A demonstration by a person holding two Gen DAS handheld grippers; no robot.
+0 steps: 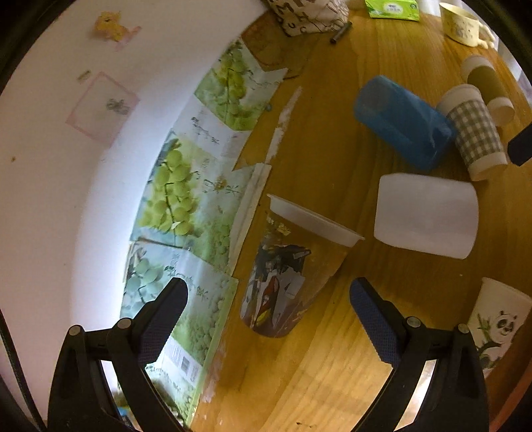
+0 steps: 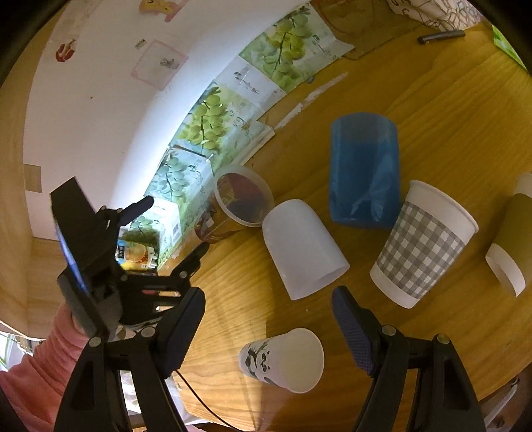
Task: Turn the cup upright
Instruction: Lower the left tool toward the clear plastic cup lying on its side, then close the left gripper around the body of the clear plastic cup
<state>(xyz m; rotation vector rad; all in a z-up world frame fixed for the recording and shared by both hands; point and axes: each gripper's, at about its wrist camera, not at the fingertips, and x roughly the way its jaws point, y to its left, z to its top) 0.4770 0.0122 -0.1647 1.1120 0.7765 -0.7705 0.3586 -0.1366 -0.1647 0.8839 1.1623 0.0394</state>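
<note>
A printed plastic cup (image 1: 282, 275) with a comic picture lies on its side on the wooden table (image 1: 332, 365), rim away from me; it also shows in the right wrist view (image 2: 232, 206). My left gripper (image 1: 266, 299) is open, its fingers either side of this cup's base, not touching it. My right gripper (image 2: 267, 319) is open and empty above an upside-down panda paper cup (image 2: 286, 359). The left gripper (image 2: 173, 226) shows in the right wrist view at the printed cup.
Other cups lie on their sides: frosted white (image 2: 302, 249), blue (image 2: 364, 172), grey checked (image 2: 425, 246), brown-sleeved (image 2: 512, 232). The panda cup (image 1: 498, 325) is at my left view's right. Grape-print cartons (image 1: 179, 199) line the wall. A yellow mug (image 1: 462, 23) stands at the back.
</note>
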